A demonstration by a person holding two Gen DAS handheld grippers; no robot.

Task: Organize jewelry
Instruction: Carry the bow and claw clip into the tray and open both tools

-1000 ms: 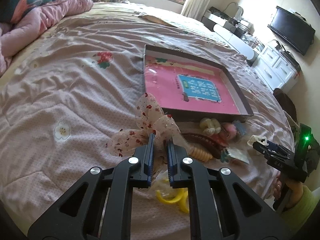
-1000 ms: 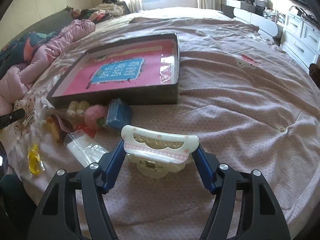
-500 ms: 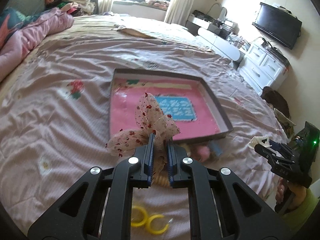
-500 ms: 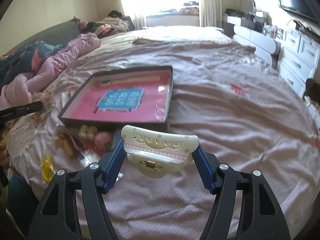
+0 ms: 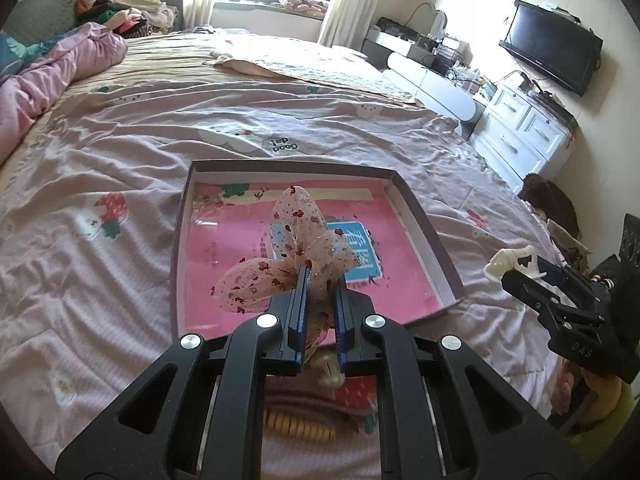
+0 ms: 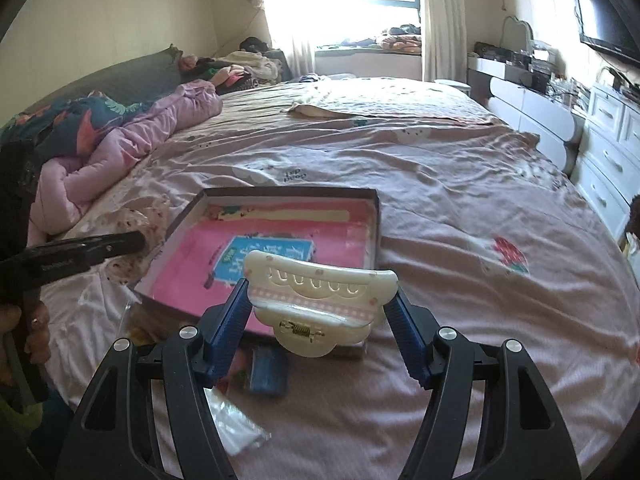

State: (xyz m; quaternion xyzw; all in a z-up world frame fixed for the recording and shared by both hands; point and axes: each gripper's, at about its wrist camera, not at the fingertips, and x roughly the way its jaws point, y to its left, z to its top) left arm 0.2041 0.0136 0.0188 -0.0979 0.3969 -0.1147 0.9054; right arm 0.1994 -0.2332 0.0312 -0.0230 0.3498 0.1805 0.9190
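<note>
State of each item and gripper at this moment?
Left gripper: shut on bow.
Bow: pinched, held above the box.
Right gripper: shut on claw clip.
Claw clip: held across its ends, teeth closed.
Box: open, lying on the bed, nothing inside.
TV: off.

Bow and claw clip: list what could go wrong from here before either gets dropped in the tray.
1. The bow is limp mesh pinched in the left hand-held gripper; it may snag on the pads and not fall.
2. The claw clip sits over the tray's near wall in the right hand-held gripper; released here, it might land outside among the items on the bed.
</note>
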